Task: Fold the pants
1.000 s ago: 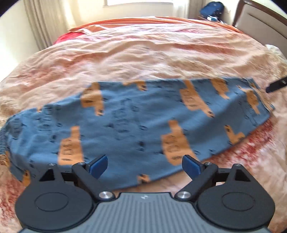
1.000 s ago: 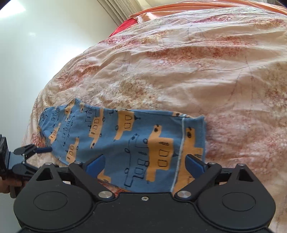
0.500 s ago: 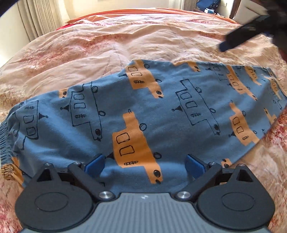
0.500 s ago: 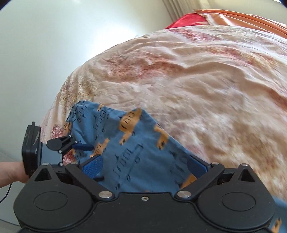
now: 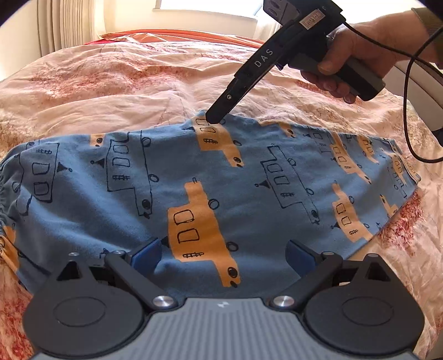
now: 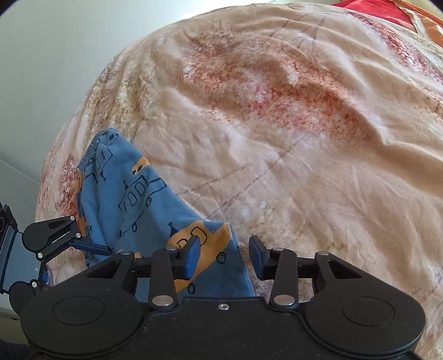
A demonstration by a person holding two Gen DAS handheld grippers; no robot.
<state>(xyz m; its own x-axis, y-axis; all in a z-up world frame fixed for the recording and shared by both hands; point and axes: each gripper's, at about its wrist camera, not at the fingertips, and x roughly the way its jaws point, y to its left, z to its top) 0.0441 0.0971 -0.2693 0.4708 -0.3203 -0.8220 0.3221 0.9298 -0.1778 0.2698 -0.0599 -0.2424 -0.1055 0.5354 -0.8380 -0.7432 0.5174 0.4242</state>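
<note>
Blue pants (image 5: 249, 193) with orange and outlined vehicle prints lie flat across the bed, waistband at the left. My left gripper (image 5: 223, 253) is open, low over the pants' near edge, its blue pads straddling the cloth. My right gripper (image 6: 224, 256) is half closed with a gap between its pads, set at the pants' (image 6: 133, 199) far edge; the edge fabric lies between the pads. In the left wrist view the right gripper (image 5: 214, 117) touches down on that far edge. The left gripper also shows in the right wrist view (image 6: 83, 243).
The bed is covered by a wrinkled peach and red floral duvet (image 6: 290, 110). An orange sheet (image 5: 180, 34) and curtains (image 5: 63, 25) lie at the far side. A black cable (image 5: 409, 110) hangs from the right gripper's handle. A white wall (image 6: 55, 55) borders the bed.
The right gripper swung from the leg end to the middle of the pants' far edge and narrowed its jaws. The left gripper moved closer over the near edge.
</note>
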